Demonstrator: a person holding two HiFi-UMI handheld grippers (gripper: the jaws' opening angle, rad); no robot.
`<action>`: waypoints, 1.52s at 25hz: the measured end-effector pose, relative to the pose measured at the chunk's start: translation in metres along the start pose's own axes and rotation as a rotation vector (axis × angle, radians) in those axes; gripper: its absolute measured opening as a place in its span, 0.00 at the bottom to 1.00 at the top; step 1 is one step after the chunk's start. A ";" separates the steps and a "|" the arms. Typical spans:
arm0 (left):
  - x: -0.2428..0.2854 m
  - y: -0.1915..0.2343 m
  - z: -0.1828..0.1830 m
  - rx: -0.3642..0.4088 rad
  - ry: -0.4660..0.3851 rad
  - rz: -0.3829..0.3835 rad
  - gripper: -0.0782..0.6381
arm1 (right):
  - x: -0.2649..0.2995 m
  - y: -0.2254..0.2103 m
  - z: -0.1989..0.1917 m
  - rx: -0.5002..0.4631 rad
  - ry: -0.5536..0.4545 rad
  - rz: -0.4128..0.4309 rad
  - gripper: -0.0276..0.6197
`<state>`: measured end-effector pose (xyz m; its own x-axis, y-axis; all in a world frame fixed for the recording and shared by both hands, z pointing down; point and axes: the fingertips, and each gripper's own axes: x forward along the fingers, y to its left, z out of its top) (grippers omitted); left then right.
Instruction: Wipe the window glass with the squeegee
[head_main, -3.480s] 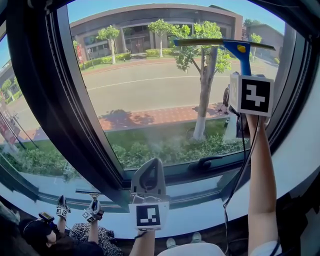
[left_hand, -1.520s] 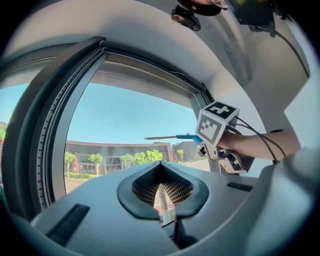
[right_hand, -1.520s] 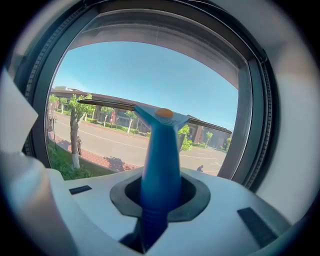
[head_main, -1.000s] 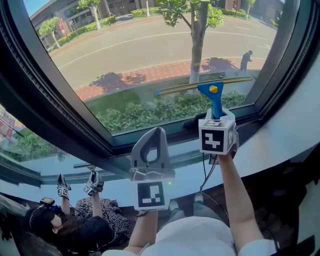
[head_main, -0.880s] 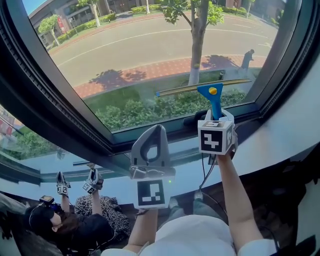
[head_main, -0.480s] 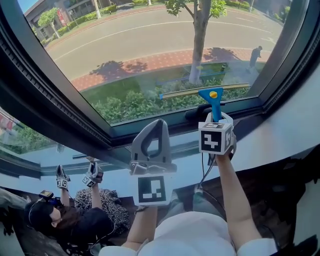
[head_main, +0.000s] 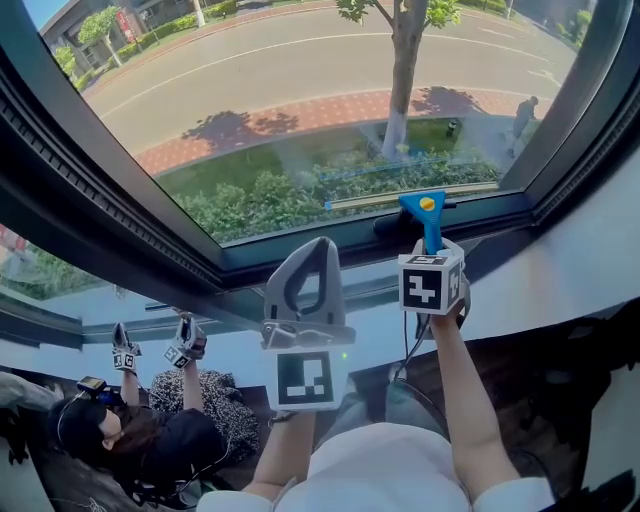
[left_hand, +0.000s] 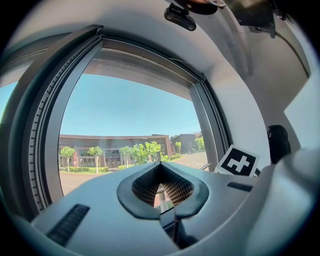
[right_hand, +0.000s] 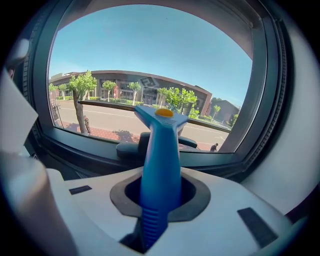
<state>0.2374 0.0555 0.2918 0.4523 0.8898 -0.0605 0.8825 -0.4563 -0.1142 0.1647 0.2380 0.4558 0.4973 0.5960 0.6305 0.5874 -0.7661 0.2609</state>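
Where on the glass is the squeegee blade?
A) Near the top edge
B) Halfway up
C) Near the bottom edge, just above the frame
C: in the head view the squeegee has its blade low on the glass, just above the bottom frame, with its handle clamped in the right gripper.

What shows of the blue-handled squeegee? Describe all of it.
The blue plastic-looking squeegee has a ribbed handle, a yellow spot near its head and a long thin crossbar blade. It stands upright, handle clamped in the right gripper, blade level, low on the window glass, just above the dark bottom frame.
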 end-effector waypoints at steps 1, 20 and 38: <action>0.000 0.000 -0.002 -0.001 0.003 0.000 0.10 | 0.002 0.001 -0.003 0.001 0.007 0.002 0.15; 0.014 -0.001 -0.009 0.001 0.029 -0.006 0.10 | 0.014 0.003 -0.016 -0.014 0.045 0.010 0.15; -0.005 -0.007 -0.045 0.012 -0.010 0.036 0.10 | -0.022 -0.008 0.009 0.000 -0.149 -0.013 0.15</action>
<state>0.2344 0.0540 0.3379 0.4819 0.8730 -0.0747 0.8643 -0.4876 -0.1235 0.1546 0.2337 0.4336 0.5790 0.6350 0.5114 0.5945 -0.7580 0.2682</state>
